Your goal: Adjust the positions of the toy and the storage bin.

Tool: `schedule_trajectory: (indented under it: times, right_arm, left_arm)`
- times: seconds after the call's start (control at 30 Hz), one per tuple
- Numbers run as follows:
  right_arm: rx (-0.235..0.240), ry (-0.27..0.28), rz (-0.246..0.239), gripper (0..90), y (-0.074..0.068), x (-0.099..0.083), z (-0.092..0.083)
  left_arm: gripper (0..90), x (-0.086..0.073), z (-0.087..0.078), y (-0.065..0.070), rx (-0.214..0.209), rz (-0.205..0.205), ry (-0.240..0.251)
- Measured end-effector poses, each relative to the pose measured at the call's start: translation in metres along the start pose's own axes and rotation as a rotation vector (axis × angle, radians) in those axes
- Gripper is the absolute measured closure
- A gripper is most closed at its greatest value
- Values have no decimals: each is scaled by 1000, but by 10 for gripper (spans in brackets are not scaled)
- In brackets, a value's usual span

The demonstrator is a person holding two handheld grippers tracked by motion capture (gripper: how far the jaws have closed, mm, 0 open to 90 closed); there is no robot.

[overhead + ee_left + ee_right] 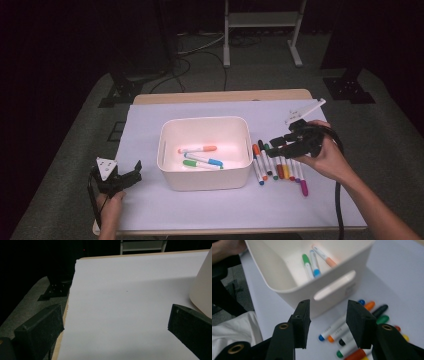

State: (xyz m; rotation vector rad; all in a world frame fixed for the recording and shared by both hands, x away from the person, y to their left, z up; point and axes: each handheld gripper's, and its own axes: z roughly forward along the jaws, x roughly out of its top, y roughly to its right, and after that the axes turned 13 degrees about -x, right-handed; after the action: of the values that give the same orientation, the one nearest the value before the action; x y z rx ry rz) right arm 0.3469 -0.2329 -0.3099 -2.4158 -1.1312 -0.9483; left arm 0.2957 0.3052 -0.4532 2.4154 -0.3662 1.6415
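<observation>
Right tool [328, 323] lower centre of frame, jaws spread, empty; markers [347, 333] just below, long axes running toward box [294, 288]. Left tool [120, 179] spread, far left.

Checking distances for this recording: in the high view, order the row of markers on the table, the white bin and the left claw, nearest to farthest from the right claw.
1. Row of markers, just below the right claw.
2. White bin, to its left.
3. Left claw, beyond the bin at the table's left edge.
</observation>
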Motion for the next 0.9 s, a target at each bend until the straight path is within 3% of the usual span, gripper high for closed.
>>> schedule_trajectory:
  times: [0.17, 0.53, 0.9]
  right_arm:
    - [-21, -18, 92, 508, 18, -33, 4]
    - [-96, -93, 202, 481, 49, -90, 18]
    - [-194, -170, 261, 489, 61, -120, 34]
  left_arm:
    - [0, 0, 0, 0, 1, -1, 2]
    - [0, 0, 0, 0, 3, 5, -2]
    - [0, 0, 0, 1, 3, 5, 1]
